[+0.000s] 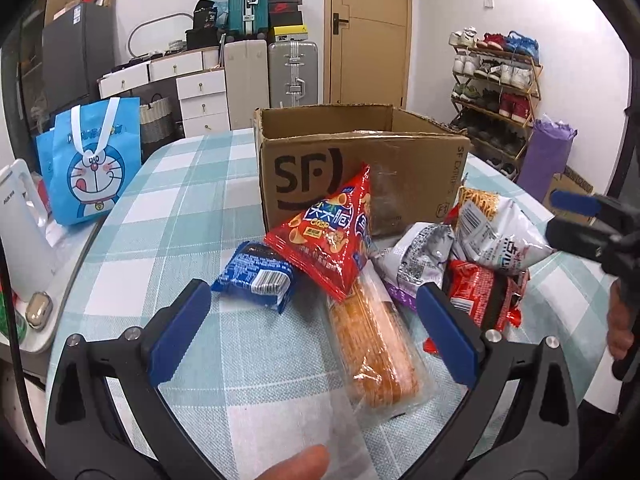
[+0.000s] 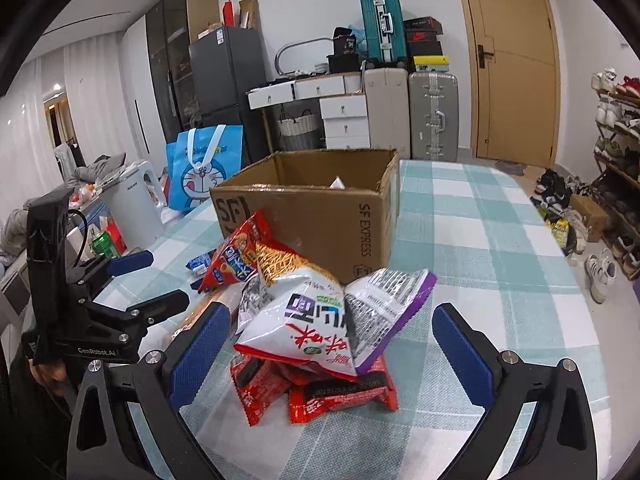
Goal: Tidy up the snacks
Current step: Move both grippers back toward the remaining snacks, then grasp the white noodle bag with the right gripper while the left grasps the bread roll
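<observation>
Beside cardboard box point(image 2: 320, 216), heaped snack packets point(image 2: 316, 328)

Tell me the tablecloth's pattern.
The tablecloth is a teal-and-white check, clearest in the right wrist view.

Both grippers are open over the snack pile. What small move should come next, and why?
Probably ease the left gripper forward and close on the clear-wrapped orange pastry: it already lies between the open jaws, nearest of the pile, and the open brown cardboard box stands just behind. The right gripper is open too.
</observation>
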The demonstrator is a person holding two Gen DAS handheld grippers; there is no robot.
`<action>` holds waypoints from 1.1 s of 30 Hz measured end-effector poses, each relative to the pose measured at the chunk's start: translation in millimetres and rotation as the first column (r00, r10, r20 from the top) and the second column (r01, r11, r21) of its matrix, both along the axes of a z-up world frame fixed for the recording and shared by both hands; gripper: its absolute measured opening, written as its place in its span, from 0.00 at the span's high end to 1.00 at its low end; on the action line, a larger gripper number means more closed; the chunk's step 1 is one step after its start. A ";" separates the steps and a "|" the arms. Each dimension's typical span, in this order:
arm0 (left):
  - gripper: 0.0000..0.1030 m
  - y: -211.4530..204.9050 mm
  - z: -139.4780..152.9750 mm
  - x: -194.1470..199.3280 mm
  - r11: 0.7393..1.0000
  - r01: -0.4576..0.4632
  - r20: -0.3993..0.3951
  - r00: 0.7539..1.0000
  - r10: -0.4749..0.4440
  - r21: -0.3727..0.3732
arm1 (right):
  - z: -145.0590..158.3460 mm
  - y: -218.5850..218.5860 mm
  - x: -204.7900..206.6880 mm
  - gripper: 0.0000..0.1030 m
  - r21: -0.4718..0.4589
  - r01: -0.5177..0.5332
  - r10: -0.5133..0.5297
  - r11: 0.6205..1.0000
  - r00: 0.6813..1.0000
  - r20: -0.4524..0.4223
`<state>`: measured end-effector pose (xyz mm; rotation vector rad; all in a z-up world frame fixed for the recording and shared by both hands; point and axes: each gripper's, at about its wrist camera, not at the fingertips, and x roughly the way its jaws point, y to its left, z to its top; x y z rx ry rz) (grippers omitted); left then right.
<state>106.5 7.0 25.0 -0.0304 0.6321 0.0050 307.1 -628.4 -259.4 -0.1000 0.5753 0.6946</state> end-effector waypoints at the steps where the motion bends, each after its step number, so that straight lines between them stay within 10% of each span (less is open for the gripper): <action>1: 0.01 0.4 -0.8 -0.9 1.000 0.005 0.000 1.000 -0.005 -0.006 | -1.9 1.6 0.8 0.00 0.001 -0.012 0.012 1.000 1.000 -0.013; 26: 0.01 -17.3 -22.8 1.9 0.995 0.091 -0.056 0.994 -0.089 0.031 | -24.3 38.9 14.3 0.13 -0.027 -0.064 0.063 0.998 0.997 -0.055; 33: 0.01 -11.8 -24.0 3.8 0.996 0.090 -0.065 0.994 -0.089 0.013 | -25.2 37.5 13.4 0.47 -0.050 -0.053 0.052 0.997 0.998 -0.023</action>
